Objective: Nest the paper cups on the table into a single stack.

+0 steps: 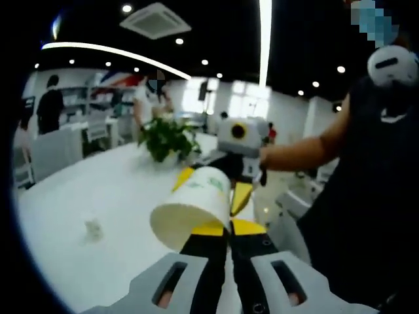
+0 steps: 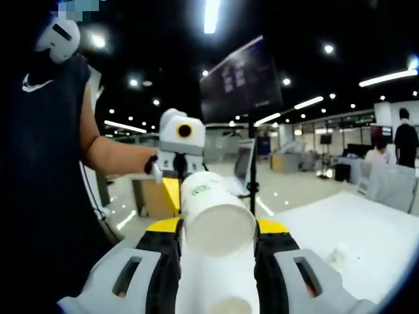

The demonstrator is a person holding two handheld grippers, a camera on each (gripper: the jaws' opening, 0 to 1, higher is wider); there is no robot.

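Now both grippers hold cups above the tabletop (image 1: 78, 196): the left gripper (image 1: 229, 230) pinches one cup (image 1: 193, 206) by its rim, and the right gripper (image 2: 216, 232) clamps another cup (image 2: 215, 212). Nesting looks close; another cup's rim (image 2: 229, 305) shows below.

My right gripper (image 2: 217, 243) clamped on a white paper cup (image 2: 215, 214), left gripper (image 2: 178, 171) just behind the cup, white table (image 2: 353, 229) beneath.
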